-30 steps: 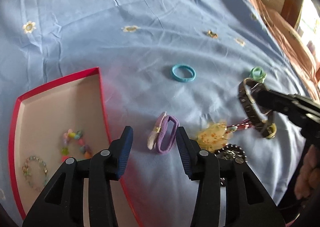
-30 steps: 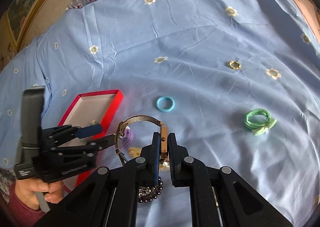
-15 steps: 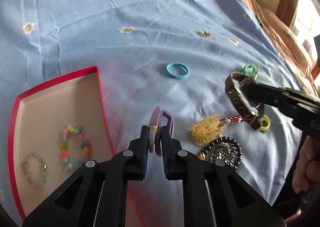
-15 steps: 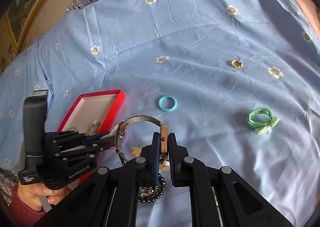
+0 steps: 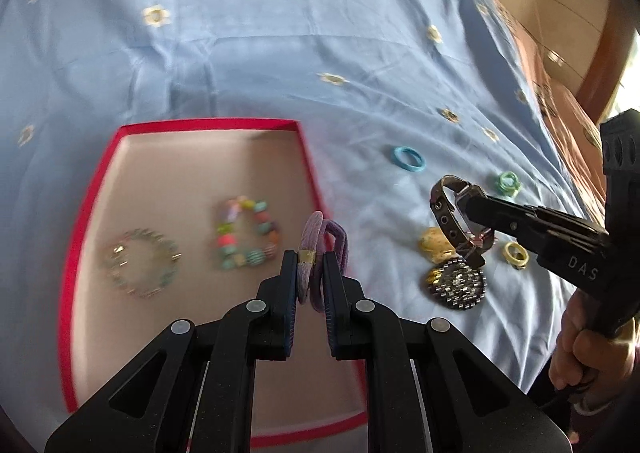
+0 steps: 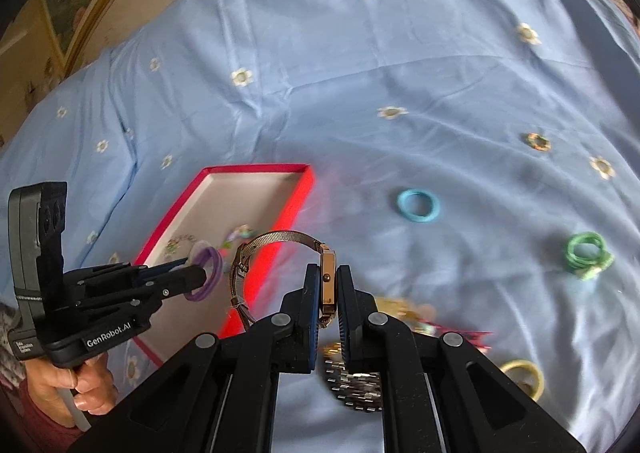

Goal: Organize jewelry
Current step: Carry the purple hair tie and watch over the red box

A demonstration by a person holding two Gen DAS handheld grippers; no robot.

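Pinching purple hair tie point(image 5: 320, 253) between left hand-held gripper point(image 5: 311, 273) pads.

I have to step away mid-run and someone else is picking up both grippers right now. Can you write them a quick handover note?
Left gripper: shut on the purple hair ties, held above the red box.
Right gripper: shut on the watch, held above the sheet.
Done: two bead bracelets lie in the box.
Left: drop both held items in, then the blue ring, green hair tie, yellow ring, silver beaded piece, yellow clip.
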